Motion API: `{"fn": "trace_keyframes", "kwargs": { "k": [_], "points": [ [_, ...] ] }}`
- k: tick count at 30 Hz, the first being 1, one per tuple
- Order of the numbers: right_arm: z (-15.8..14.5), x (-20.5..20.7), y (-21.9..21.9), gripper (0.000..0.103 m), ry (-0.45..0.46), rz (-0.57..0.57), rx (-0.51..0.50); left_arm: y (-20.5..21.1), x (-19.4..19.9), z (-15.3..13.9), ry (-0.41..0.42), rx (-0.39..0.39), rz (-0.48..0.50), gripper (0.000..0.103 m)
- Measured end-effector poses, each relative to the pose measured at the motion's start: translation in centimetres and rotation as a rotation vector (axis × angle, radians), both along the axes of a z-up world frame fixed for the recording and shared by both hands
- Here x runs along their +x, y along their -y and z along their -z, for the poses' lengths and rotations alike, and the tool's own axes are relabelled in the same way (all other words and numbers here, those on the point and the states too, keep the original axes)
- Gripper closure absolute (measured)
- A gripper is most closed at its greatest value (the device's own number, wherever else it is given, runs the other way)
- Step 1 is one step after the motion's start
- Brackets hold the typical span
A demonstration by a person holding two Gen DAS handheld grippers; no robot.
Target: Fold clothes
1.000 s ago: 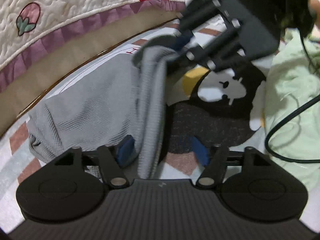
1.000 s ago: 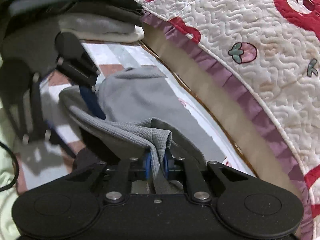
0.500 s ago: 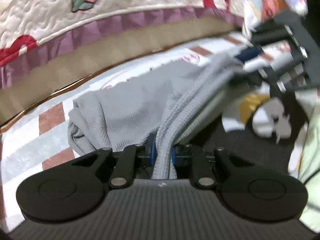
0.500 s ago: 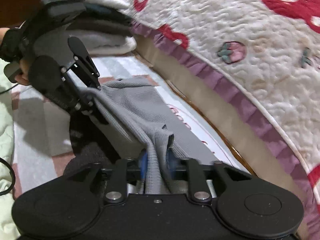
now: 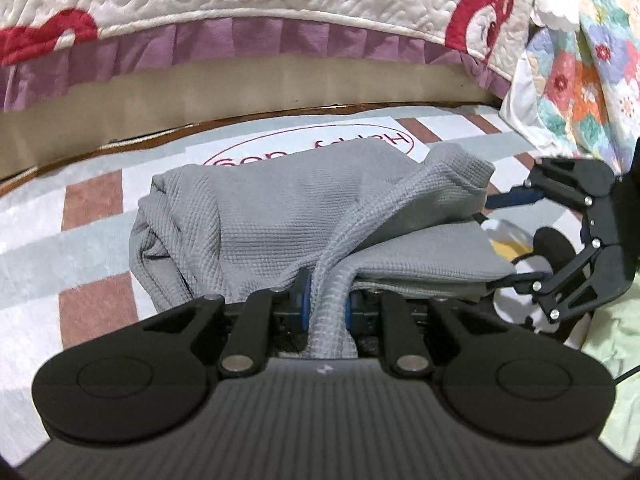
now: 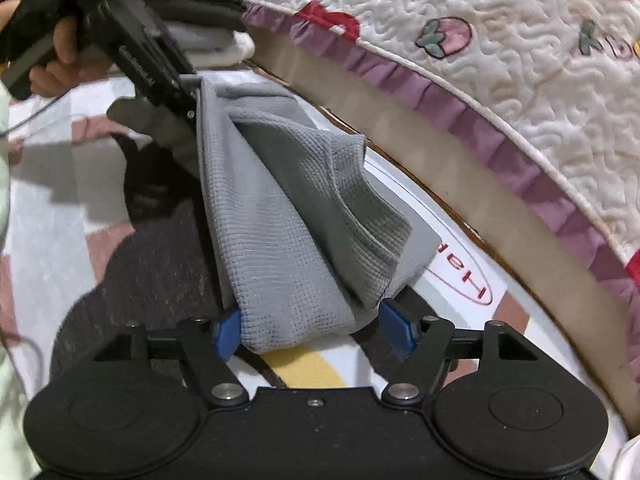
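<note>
Grey waffle garment [image 5: 280,216], edge seemingly claw-pinched [image 5: 326,304]

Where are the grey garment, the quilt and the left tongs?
grey garment [image 5: 280,216], left wrist view, waffle-knit middle.
quilt [image 6: 500,40], right wrist view, white stitched top.
left tongs [image 5: 326,300], left wrist view, between the blue pads pinching cloth.

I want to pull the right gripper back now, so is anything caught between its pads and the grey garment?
Nothing visible. The right gripper is opening, its blue pads standing clear of the grey garment, whose folded end still lies between them. The left gripper holds the other end.
</note>
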State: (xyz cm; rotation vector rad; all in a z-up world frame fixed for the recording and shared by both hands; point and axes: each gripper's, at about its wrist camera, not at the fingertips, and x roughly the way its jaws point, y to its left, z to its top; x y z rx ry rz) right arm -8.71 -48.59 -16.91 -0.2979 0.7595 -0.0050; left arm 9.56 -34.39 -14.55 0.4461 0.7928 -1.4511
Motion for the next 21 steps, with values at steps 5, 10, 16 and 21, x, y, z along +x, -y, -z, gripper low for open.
{"fn": "trace_keyframes", "kwargs": {
  "k": [5,10,16,21],
  "points": [
    [0.3,-1.8,-0.7,0.029,-0.018,-0.038,-0.008,0.4,2.5,0.0,-0.176,0.039,-0.105,0.088],
    [1.8,-0.8,-1.3,0.022,0.022,-0.013,-0.157,0.8,4.4,0.1,-0.326,0.079,-0.185,0.088],
    [0.6,2.1,1.1,0.022,0.096,0.085,-0.024,0.4,3.7,-0.2,-0.258,0.055,-0.15,0.088],
    [-0.3,3.2,2.2,0.022,0.094,-0.023,-0.029,0.3,4.0,-1.0,-0.25,0.033,-0.139,0.088]
  ]
}}
